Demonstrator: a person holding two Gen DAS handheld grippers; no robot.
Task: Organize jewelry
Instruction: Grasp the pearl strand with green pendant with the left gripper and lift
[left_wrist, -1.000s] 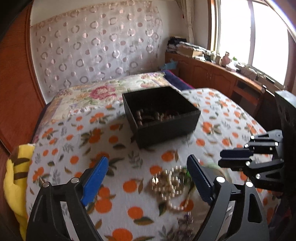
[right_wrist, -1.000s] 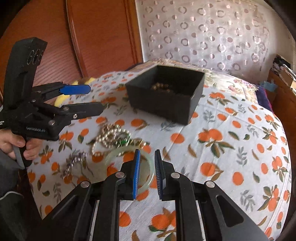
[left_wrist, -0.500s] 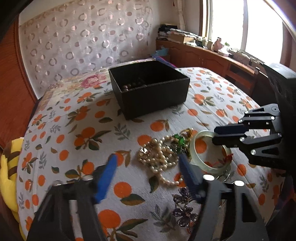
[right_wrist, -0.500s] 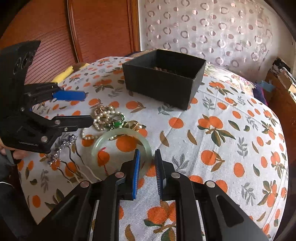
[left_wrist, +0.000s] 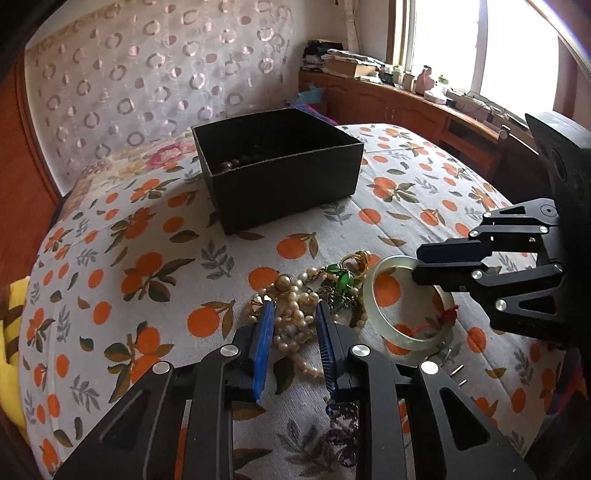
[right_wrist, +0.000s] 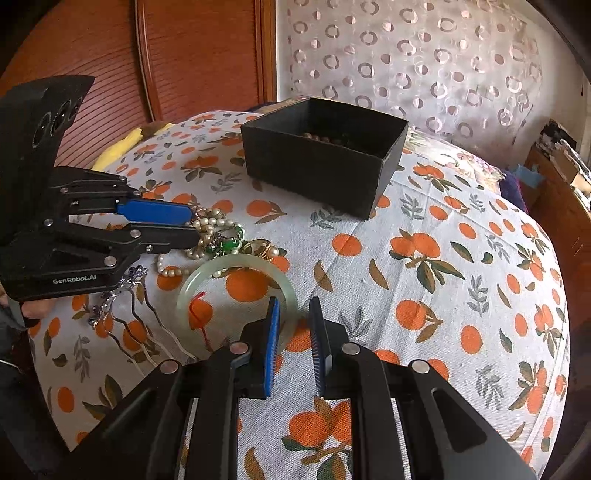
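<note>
A black box (left_wrist: 280, 184) (right_wrist: 314, 173) with dark beads inside stands on the orange-print bedspread. In front of it lies a tangle: a pearl necklace (left_wrist: 293, 325) (right_wrist: 212, 221), a green bead piece (left_wrist: 341, 278) and a gold piece (left_wrist: 356, 258). My left gripper (left_wrist: 293, 306) (right_wrist: 194, 225) is low over the pearls. Its jaws are closing, with pearl strands filling most of the gap between them. My right gripper (right_wrist: 294, 302) (left_wrist: 416, 265) is shut on the rim of a pale jade bangle (right_wrist: 229, 260) (left_wrist: 369, 295) with a red thread.
A purple-silver hair ornament (left_wrist: 341, 435) (right_wrist: 110, 299) lies near the front of the cloth, beside small pins (left_wrist: 458, 369). A yellow striped cloth (left_wrist: 11, 332) hangs at the left edge. A wooden cabinet (left_wrist: 406, 107) stands under the window. A hand (right_wrist: 33, 310) holds the left gripper.
The left gripper has sunk toward the pearl tangle, and its jaws have narrowed from wide apart to close around the strands. The right gripper has kept its grip on the bangle.
</note>
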